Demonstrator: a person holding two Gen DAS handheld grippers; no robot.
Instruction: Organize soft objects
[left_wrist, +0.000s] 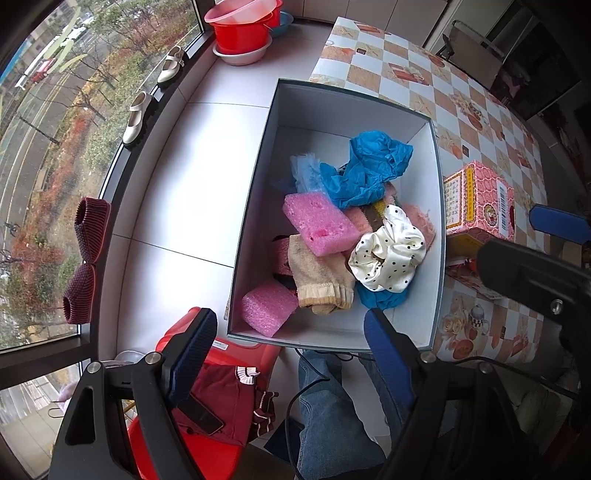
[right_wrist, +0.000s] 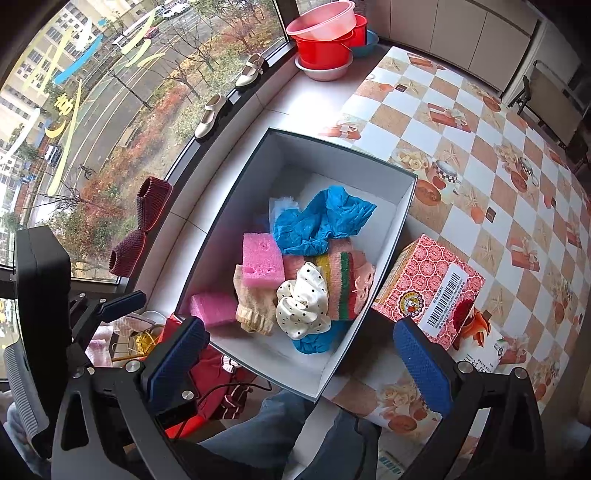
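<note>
We hold both grippers above the near end of the open white box (left_wrist: 437, 206), which sits on the checked tablecloth (left_wrist: 480, 122) with its left side out over the white floor tiles. Our left gripper (left_wrist: 291, 343) has its 2 blue-padded fingers spread wide with nothing between them, poised just short of the box's near wall. Our right gripper (right_wrist: 306, 354) is likewise spread wide and holds nothing, its fingers straddling the box's near corner.

Inside the box the soft things lie heaped together: a crumpled blue cloth (right_wrist: 317, 225) at the far side, a pink sponge (right_wrist: 262, 264) touching it, a 2nd pink sponge (right_wrist: 214, 308) alone by the near left wall, a beige sock (right_wrist: 255, 308), a white polka-dot scrunchie (right_wrist: 303, 304) on top of the pile, and a striped pink cloth (right_wrist: 341, 278) against the right wall. A blue scrap (right_wrist: 314, 343) shows under the scrunchie.

Just beside the box's right wall a pink patterned carton (right_wrist: 428, 288) rests on the tablecloth. On the window ledge we see 2 maroon knitted slippers (left_wrist: 86, 254) and 2 cream shoes (left_wrist: 138, 116), with stacked red basins (left_wrist: 242, 29) beyond.
</note>
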